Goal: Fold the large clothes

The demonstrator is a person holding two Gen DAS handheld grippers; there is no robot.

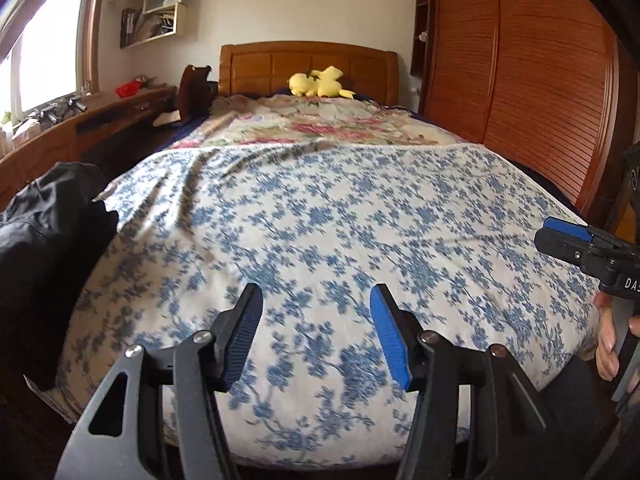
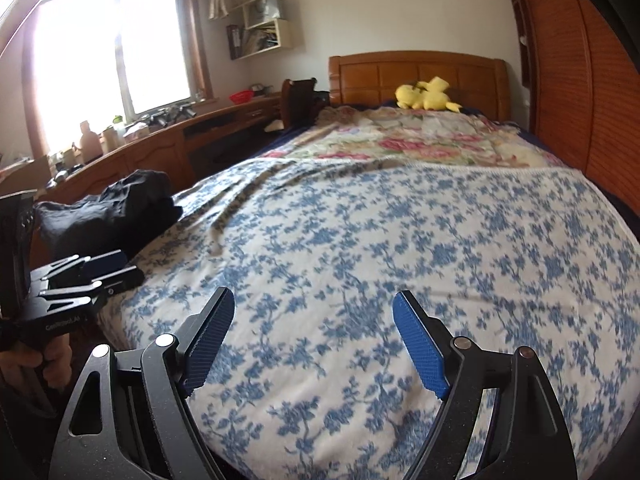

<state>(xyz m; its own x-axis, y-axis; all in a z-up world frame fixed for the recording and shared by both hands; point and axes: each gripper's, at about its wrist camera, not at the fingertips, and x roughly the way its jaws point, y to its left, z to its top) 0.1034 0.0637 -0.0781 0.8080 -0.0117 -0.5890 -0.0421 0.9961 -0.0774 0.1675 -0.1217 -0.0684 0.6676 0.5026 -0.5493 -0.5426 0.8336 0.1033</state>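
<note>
A black garment (image 1: 52,232) lies crumpled in a heap at the left edge of the bed, also seen in the right wrist view (image 2: 120,204). My left gripper (image 1: 316,296) hovers open over the blue-flowered bedspread (image 1: 320,220) near the foot of the bed, with nothing between its fingers. The garment is off to its left. My right gripper (image 2: 314,298) stands wide open over the same bedspread (image 2: 400,240), also holding nothing. Each gripper shows in the other's view: the right gripper (image 1: 560,240) at the right edge, the left gripper (image 2: 100,272) close to the garment.
A pink-flowered quilt (image 1: 312,124) covers the far half of the bed, with a yellow plush toy (image 1: 320,82) by the wooden headboard (image 1: 308,60). A slatted wooden wardrobe (image 1: 520,72) lines the right side. A cluttered desk (image 2: 160,136) runs under the window on the left.
</note>
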